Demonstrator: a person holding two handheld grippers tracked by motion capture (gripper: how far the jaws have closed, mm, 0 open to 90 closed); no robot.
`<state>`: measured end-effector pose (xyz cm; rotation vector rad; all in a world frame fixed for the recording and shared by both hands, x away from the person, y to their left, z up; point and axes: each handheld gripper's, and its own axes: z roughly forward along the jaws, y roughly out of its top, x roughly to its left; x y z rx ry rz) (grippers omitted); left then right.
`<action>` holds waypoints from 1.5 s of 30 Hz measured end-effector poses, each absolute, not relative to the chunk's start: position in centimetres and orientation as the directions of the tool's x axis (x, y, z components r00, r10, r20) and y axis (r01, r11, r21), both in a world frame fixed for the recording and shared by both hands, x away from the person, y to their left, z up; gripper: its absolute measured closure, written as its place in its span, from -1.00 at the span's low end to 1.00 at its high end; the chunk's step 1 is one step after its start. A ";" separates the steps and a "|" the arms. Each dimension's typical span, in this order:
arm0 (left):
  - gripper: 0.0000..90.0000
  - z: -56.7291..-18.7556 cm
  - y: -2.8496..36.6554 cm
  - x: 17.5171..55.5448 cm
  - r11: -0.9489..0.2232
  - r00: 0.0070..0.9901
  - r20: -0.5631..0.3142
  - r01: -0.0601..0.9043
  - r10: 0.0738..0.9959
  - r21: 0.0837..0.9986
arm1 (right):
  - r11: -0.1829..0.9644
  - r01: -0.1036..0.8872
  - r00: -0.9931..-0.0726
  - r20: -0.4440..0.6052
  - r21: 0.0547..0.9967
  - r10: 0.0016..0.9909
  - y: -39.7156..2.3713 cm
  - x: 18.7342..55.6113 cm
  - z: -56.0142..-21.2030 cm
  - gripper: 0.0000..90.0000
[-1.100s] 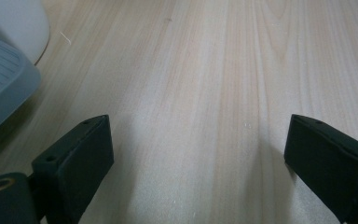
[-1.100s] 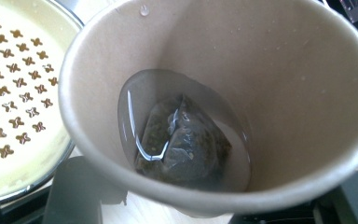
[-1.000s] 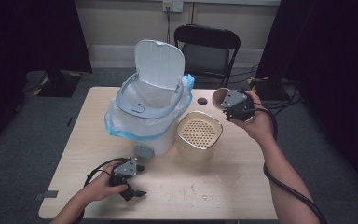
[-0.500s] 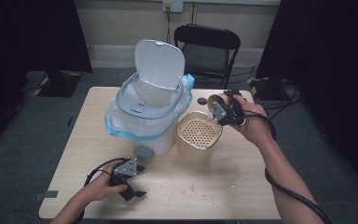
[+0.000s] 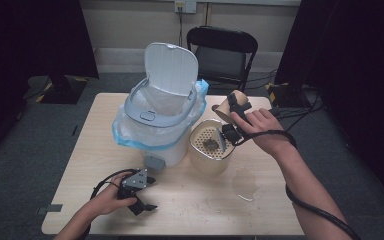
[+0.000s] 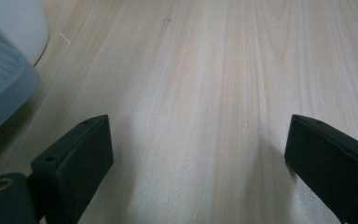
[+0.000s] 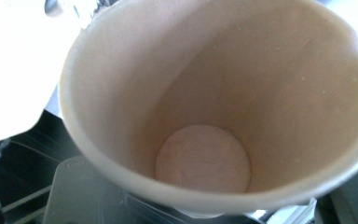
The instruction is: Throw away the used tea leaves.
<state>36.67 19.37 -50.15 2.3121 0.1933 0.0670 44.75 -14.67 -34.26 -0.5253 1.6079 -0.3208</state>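
Note:
My right gripper (image 5: 232, 118) is shut on a brown paper cup (image 5: 223, 107), held on its side above the far rim of a beige perforated bowl (image 5: 206, 162). In the right gripper view the cup (image 7: 205, 116) opens toward the camera and its inside is empty. Some dark residue (image 5: 211, 145) lies in the bowl. To the left stands a white pedal bin (image 5: 150, 142) with a blue liner and its lid (image 5: 171, 67) raised. My left gripper (image 5: 147, 193) rests on the table (image 5: 280, 210) near the front edge. Its jaws (image 6: 196, 158) are open, with bare wood between them.
The bin's grey pedal (image 5: 153, 162) juts toward the left gripper and shows at the left edge of the left gripper view (image 6: 2, 86). A black chair (image 5: 222, 50) stands behind the table. A damp patch (image 5: 245, 182) marks the wood to the right of the bowl.
The right hand has carried the cup leftward, from beyond the bowl's right side to over its far rim. The left gripper has stayed put.

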 end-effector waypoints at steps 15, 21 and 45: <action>-0.84 -50.2 19.4 36.7 -0.670 0.987 -0.014 0.119 0.161 0.733 | 0.957 -0.158 -0.296 -0.913 -0.243 -0.281 -15.2 45.4 -33.3 -0.26; -0.84 -50.2 19.4 36.7 -0.670 0.987 -0.013 0.119 0.161 0.733 | 0.992 -0.079 -0.500 -0.865 0.096 0.044 -16.1 46.4 -31.9 -0.26; -0.84 -50.2 19.4 36.7 -0.670 0.987 -0.014 0.119 0.160 0.733 | 0.812 0.111 -0.676 -0.555 0.573 0.484 -17.7 47.9 -30.0 -0.26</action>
